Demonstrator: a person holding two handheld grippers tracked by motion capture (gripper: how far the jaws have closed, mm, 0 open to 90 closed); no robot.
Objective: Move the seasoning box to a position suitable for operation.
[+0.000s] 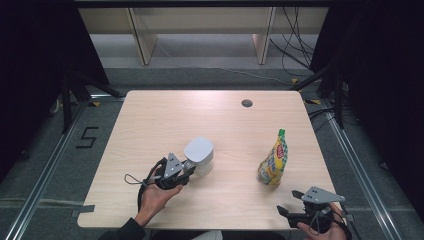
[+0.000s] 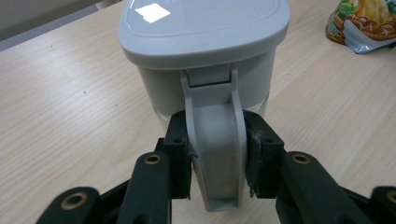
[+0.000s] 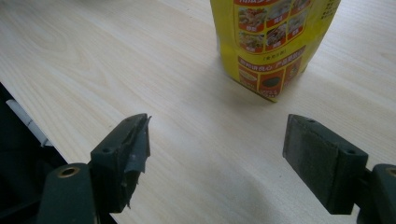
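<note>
Wooden table (image 1: 165, 115) spans the middle of the high view, a small round hole (image 1: 247, 103) near its top edge. Grey lidded jug (image 1: 199, 155) stands upright just left of centre, clear body below a broad flat lid (image 2: 201, 28). Yellow sauce pouch (image 1: 274, 161) stands right of centre with its green cap up, well apart from the jug. Left gripper (image 1: 186, 170) comes in from lower left; in the left gripper view both pads bear on the sides of the jug's handle (image 2: 214, 154), so it is clamped on the handle, seemingly low on its length. Right gripper (image 1: 286, 210) sits at the lower right of the high view, jaws wide apart and holding nothing, aimed at the pouch base (image 3: 273, 51) but short of it. Judgement: the step in hand is securing the jug for a lift. To do it well, keep the handle centred between the pads, squeeze firmly before raising, and lift straight up so the jug neither swings nor tips; keep the right gripper clear.
</note>
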